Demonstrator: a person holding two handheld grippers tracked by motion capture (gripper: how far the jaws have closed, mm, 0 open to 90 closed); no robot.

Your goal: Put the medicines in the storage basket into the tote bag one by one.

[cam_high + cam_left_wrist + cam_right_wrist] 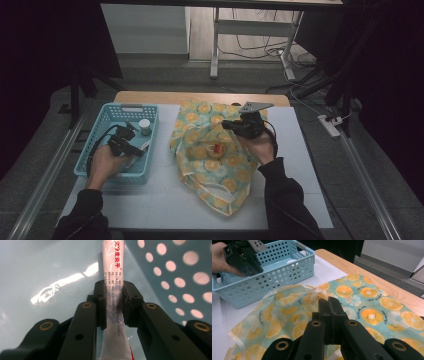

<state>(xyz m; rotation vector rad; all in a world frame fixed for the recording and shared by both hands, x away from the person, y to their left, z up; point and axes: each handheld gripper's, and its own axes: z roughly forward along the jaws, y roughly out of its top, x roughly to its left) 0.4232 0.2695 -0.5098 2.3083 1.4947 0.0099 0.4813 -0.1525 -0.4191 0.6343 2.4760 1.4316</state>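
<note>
- White tube [113, 290]: soft, flattened plastic printed with red characters, lying closest to the lens in the left gripper view. It is pinched between the black pads of the left gripper [114, 301], which is clamped on it, inside the basket [100, 131].
- Basket: pale blue moulded plastic, rectangular, with a glossy floor and walls pierced by round holes. It stands on the white table cover [160, 195]; its walls enclose the left gripper on all sides, leaving room only upward.
- Small jar [145, 127]: cylindrical with a white lid, at the far end of the basket, just beyond the left gripper.
- Cloth bag [212, 165]: thin, crumpled fabric, light green with an orange-slice print, lying just right of the basket. Its edges are wavy and its mouth gapes; a small red object [218, 148] rests in the opening.
- Right gripper [329, 307]: jaws closed together, pinching a raised fold of the bag's fabric at the side of the mouth farther from the basket.
- Table cover: flat and smooth; bare stretches lie on the near side of the basket and right of the bag.
- Wooden table edge [200, 97]: runs beyond the basket and bag.
</note>
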